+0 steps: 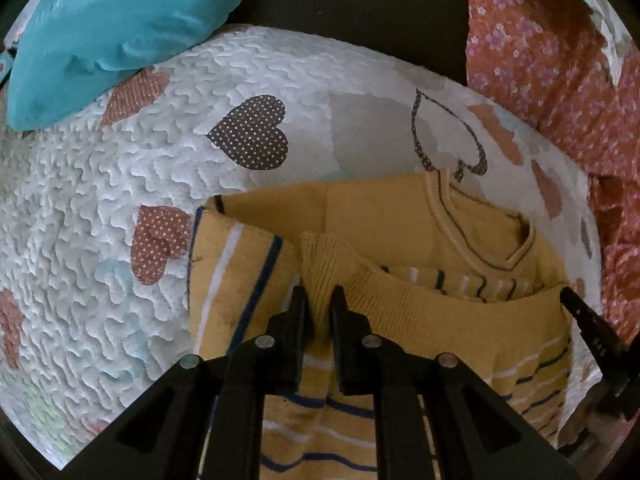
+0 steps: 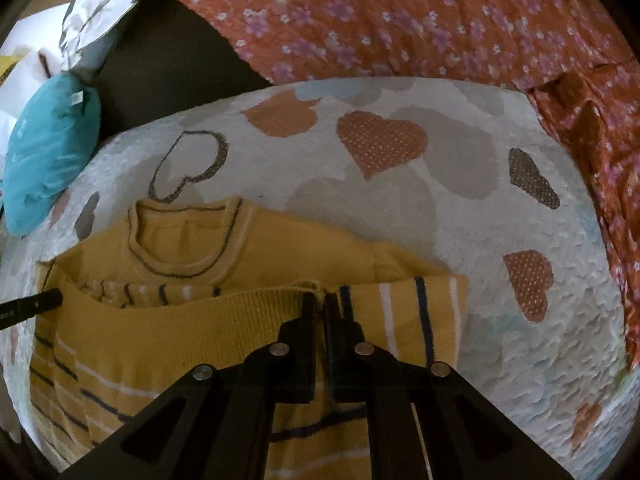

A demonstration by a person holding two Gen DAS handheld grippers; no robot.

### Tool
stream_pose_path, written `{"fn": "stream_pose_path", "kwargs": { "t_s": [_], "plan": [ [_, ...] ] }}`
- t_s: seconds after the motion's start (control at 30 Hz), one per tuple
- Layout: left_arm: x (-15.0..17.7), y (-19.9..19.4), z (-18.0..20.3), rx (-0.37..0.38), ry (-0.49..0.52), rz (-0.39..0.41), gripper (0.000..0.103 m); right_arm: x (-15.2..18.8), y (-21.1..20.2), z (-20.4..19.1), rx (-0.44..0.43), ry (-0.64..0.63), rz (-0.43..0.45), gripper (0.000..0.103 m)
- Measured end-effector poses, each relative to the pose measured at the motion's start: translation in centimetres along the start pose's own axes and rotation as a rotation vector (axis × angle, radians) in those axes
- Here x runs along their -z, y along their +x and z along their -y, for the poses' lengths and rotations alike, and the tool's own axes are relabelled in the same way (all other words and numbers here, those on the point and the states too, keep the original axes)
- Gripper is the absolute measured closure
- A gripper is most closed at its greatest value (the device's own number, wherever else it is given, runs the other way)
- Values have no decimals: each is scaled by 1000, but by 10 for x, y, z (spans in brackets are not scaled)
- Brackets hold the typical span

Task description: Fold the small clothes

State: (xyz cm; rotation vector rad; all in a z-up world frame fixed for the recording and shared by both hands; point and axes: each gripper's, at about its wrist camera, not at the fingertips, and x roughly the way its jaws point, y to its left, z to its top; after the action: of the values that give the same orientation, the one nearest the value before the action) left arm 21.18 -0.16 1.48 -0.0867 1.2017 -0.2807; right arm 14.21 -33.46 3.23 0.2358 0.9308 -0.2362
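A small yellow knit sweater [image 1: 372, 216] with navy and white stripes lies on a white quilt with hearts [image 1: 100, 208], neck away from me. Its ribbed bottom hem is lifted and folded up toward the collar. My left gripper [image 1: 319, 300] is shut on the hem's left corner. My right gripper [image 2: 320, 300] is shut on the hem's right corner of the sweater [image 2: 192, 248]. The right gripper's finger shows at the right edge of the left wrist view [image 1: 588, 316]; the left gripper's finger shows at the left edge of the right wrist view [image 2: 32, 304].
A teal cushion [image 1: 108, 28] sits at the quilt's far left, also in the right wrist view [image 2: 48, 152]. An orange floral cloth [image 2: 440, 20] lies along the far and right side of the quilt [image 2: 480, 200]. A dark gap lies beyond the quilt's far edge.
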Motion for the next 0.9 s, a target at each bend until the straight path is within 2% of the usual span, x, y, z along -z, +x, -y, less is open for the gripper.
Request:
{"fn": "stream_pose_path", "kwargs": {
  "t_s": [0.1, 0.2, 0.3, 0.4, 0.5, 0.6, 0.63, 0.67, 0.73, 0.77, 0.8, 0.9],
  "plan": [
    [-5, -10, -10, 60, -43, 14, 92, -6, -15, 4, -16, 27, 56, 99],
    [-15, -11, -9, 54, -41, 25, 92, -18, -27, 4, -25, 25, 92, 99],
    [-22, 3, -1, 32, -22, -3, 91, -24, -17, 1, 2, 14, 65, 99],
    [-22, 24, 2, 1, -6, -53, 85, -17, 3, 0, 52, 1, 6, 99],
    [-25, 24, -9, 52, -68, -59, 83, -5, 25, 7, 120, 16, -73, 99],
    [-27, 10, -22, 102, -120, -45, 78, -2, 20, 23, 161, 76, -57, 99],
    [-26, 0, -28, 107, -130, -28, 75, -2, 15, 30, 150, 103, -52, 99],
    [-25, -8, -32, 109, -136, -15, 72, -2, 5, 39, 136, 136, -32, 95],
    [-20, -26, -45, 130, -153, 7, 64, 2, -17, 53, 125, 183, 15, 78],
    [-15, -35, -52, 144, -161, 19, 58, 6, -28, 59, 116, 199, 30, 62],
    [-8, -44, -61, 150, -172, 31, 55, 12, -42, 67, 104, 213, 46, 57],
    [15, -56, -84, 155, -202, 36, 53, 38, -72, 83, 80, 221, 60, 50]
  ]
}}
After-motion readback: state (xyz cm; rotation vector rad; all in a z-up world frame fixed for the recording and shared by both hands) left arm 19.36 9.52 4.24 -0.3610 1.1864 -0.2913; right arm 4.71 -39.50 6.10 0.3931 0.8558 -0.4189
